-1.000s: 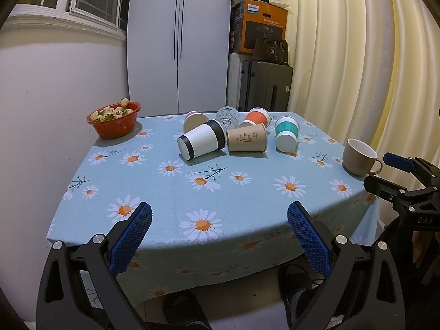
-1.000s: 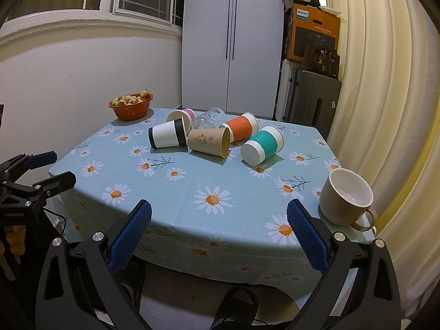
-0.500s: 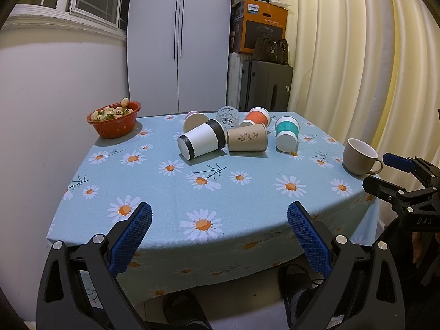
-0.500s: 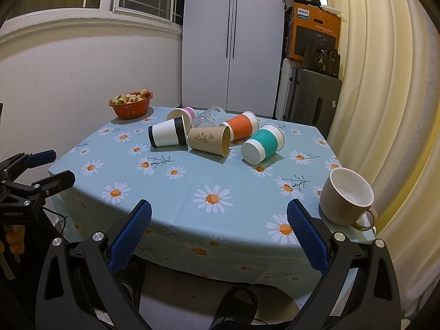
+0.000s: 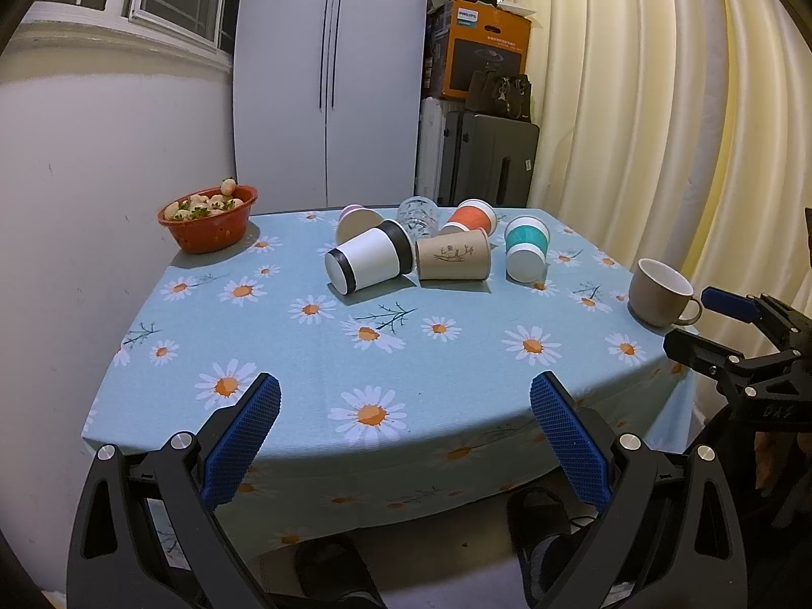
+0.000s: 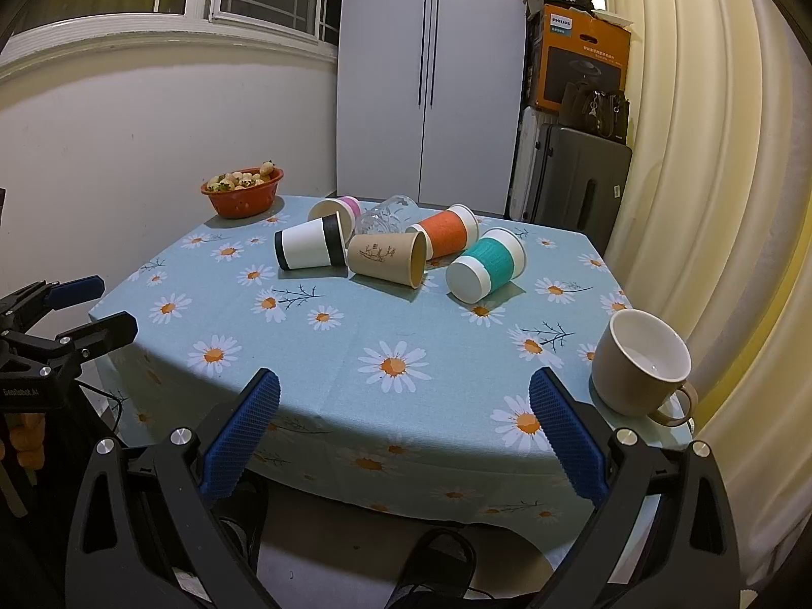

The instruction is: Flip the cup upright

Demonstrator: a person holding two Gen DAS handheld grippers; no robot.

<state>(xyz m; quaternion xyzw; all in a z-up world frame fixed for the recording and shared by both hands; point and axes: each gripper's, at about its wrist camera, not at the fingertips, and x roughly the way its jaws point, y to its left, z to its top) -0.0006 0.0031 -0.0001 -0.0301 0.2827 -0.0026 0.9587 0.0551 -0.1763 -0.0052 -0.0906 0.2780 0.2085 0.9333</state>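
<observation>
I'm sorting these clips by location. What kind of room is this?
Probably a home dining corner or spare room: a table under a daisy tablecloth carries tipped paper cups and a mug, with a tall white wardrobe, suitcase and cream curtains behind.

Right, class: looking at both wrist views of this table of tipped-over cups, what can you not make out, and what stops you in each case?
- Pink cup: left wrist view, mostly hidden behind the black-and-white cup.
- Glass tumbler: right wrist view, lower part hidden by the kraft cup; transparent, so its outline is unclear.
- Print on the kraft cup: both views, too small to identify.
- Fruit in the red bowl: both views, too small to name.
- Table legs: both views, covered by the tablecloth.
</observation>
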